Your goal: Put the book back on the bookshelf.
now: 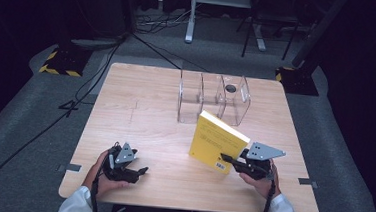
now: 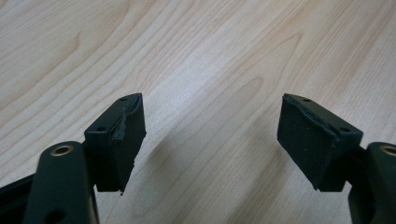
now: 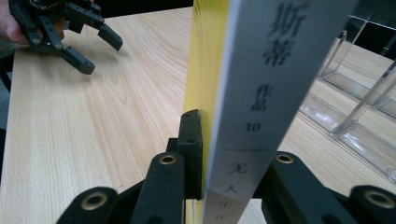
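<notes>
The right claw (image 1: pixel 228 159) is clamped on the lower corner of a yellow book (image 1: pixel 217 140), its two jaws pressing on the covers from either side; in the right gripper view the right claw (image 3: pixel 223 154) has the book's grey spine (image 3: pixel 261 93), printed with dark characters, rising straight up between the jaws, with the yellow cover just beside the left jaw. Seen from the high view, the book is held upright and tilted a little, its bottom edge close to the surface (image 1: pixel 140 112), with a barcode label at its lower right corner. Just beyond the book, towards the far edge, stands a clear plastic rack (image 1: pixel 213 99) with upright dividers forming compartments; the book is near it but apart from it. The left claw (image 1: pixel 141 172) is over the near left part of the surface, well apart from the book, held in the person's left hand (image 1: pixel 102 176). Its jaws stand apart with nothing between them; in the left gripper view the left claw (image 2: pixel 211 140) has bare light wood grain showing between its two black pads (image 2: pixel 126 140). White sleeves (image 1: pixel 74 206) come in at the bottom edge of the high view.
</notes>
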### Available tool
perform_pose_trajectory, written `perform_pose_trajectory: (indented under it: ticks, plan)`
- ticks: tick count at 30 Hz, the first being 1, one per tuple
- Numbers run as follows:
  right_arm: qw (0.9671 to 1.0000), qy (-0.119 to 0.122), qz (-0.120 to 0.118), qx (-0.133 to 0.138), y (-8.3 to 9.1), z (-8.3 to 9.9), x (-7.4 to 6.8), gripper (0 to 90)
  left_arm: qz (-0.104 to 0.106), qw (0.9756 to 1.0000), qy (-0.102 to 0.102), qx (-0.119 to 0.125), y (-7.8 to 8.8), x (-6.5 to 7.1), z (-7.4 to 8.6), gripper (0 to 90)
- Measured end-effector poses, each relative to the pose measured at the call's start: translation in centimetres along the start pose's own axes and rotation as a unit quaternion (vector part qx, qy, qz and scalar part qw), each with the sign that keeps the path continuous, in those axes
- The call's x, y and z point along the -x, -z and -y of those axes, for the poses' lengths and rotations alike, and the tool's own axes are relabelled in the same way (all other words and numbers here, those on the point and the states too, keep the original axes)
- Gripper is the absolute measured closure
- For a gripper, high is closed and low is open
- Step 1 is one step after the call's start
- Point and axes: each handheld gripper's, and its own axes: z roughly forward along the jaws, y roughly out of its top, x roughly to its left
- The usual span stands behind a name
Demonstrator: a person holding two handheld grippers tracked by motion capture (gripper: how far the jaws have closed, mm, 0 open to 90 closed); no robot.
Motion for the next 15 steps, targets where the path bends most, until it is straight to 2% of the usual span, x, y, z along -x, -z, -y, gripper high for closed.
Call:
perform_pose_trajectory:
  ticks: [2,8,13,15]
  plan:
    - [1.0000,-0.004,0.005,0.000,0.1,0.0,0.1,76.0,-0.003,1.0000,0.000,-0.009,-0.3,0.0,0.1,22.5]
    - [0.9997,-0.012,0.023,0.001,0.4,0.3,0.5,76.4,0.001,0.9998,0.014,-0.011,-0.3,-0.3,0.2,17.7]
    - [0.9991,-0.015,0.040,0.003,0.7,0.4,0.8,76.5,0.012,0.9993,0.034,-0.012,-0.4,-0.9,0.4,16.5]
    - [0.9987,-0.019,0.048,0.002,0.9,0.5,0.9,76.5,0.006,0.9991,0.039,-0.014,-0.3,-1.1,0.5,15.8]
